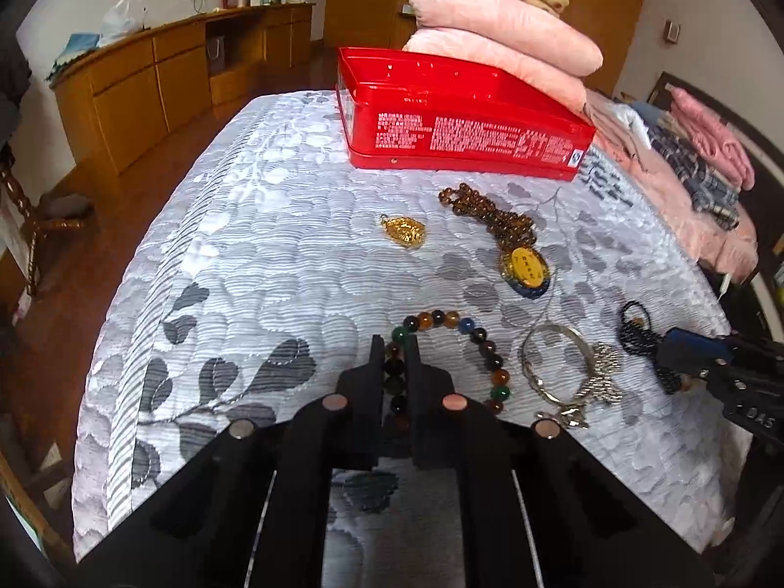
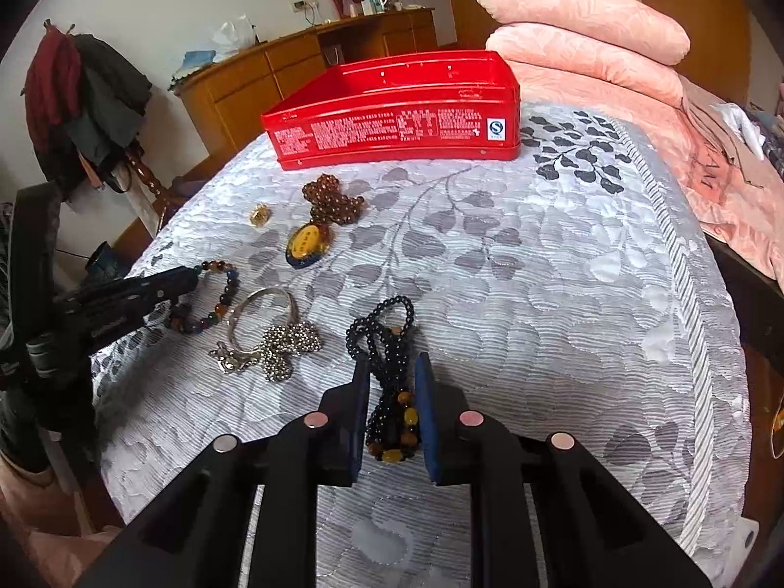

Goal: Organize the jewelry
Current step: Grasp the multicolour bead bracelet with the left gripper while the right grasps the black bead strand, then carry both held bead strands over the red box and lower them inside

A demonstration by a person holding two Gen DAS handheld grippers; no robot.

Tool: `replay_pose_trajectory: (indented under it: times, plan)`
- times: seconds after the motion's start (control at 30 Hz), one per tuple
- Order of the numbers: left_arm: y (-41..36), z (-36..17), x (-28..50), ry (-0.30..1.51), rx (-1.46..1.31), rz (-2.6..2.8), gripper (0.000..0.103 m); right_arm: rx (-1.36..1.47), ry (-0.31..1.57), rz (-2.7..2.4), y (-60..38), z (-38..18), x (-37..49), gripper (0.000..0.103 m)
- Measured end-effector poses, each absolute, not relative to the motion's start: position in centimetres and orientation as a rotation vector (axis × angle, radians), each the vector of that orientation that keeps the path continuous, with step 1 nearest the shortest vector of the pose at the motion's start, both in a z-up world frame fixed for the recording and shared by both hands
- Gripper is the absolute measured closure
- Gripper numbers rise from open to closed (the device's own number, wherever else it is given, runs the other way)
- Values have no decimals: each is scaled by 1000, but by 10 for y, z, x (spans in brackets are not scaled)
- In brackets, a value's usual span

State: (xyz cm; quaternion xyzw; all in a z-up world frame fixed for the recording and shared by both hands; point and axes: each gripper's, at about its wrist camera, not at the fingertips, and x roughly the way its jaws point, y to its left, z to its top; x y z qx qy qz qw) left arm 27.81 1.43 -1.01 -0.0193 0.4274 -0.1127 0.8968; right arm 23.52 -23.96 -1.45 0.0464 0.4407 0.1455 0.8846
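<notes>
Open quilted bed [image 2: 563, 294] to the right of the black bead string [image 2: 387, 343], bare all the way to the striped edge. Crowded on the left: silver bangle and chain [image 2: 274, 328], coloured bead bracelet [image 1: 470, 338], left tongs [image 1: 394, 357] closed on that bracelet. Ahead, amber bead necklace with oval pendant [image 1: 509, 240] and gold pendant [image 1: 404, 231] lying just short of the red tin [image 1: 460, 112]. Behind the tin, stacked pink pillows [image 1: 504, 44] blocking the far side.
</notes>
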Motion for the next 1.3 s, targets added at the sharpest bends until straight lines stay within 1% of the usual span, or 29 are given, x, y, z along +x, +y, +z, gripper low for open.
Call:
replay_pose_trajectory:
  times: [0.13,0.17,0.27,0.33,0.4,0.43,0.5,0.53,0.57,0.63,0.77,0.8,0.83,0.87,0.93,1.3]
  plan:
    - [18,1,271,857,-61,-251,96,109,897,298,-243,-8,236,84]
    - [17,5,270,847,-64,-257,96,109,893,297,-244,-6,236,89]
    - [12,15,268,819,-58,-270,96,106,878,292,-245,2,239,91]
    - [6,20,270,806,-51,-281,96,96,877,290,-243,5,242,94]
    - [1,22,270,799,-39,-286,96,75,884,303,-240,5,244,94]
    - [-2,22,271,797,-32,-290,96,66,885,304,-240,5,244,93]
    - [-5,20,272,802,-28,-298,96,41,901,316,-238,2,245,81]
    - [-5,19,272,806,-26,-298,96,24,910,324,-236,0,245,68]
    - [-6,16,273,813,-24,-297,96,19,915,324,-236,-2,244,62]
    - [-6,12,274,826,-27,-296,96,8,940,339,-233,-9,245,60]
    - [-9,6,276,841,-26,-296,96,-5,982,345,-227,-25,248,60]
    - [-9,5,276,842,-25,-296,96,-26,965,337,-225,-26,247,61]
    - [-10,4,276,844,-25,-296,96,-46,960,322,-223,-26,247,68]
    - [-10,4,276,845,-26,-297,96,-48,957,320,-223,-26,247,83]
    - [-10,4,276,844,-29,-298,96,-12,959,320,-228,-25,249,89]
    - [-12,40,276,758,-44,-328,96,13,866,320,-240,21,260,90]
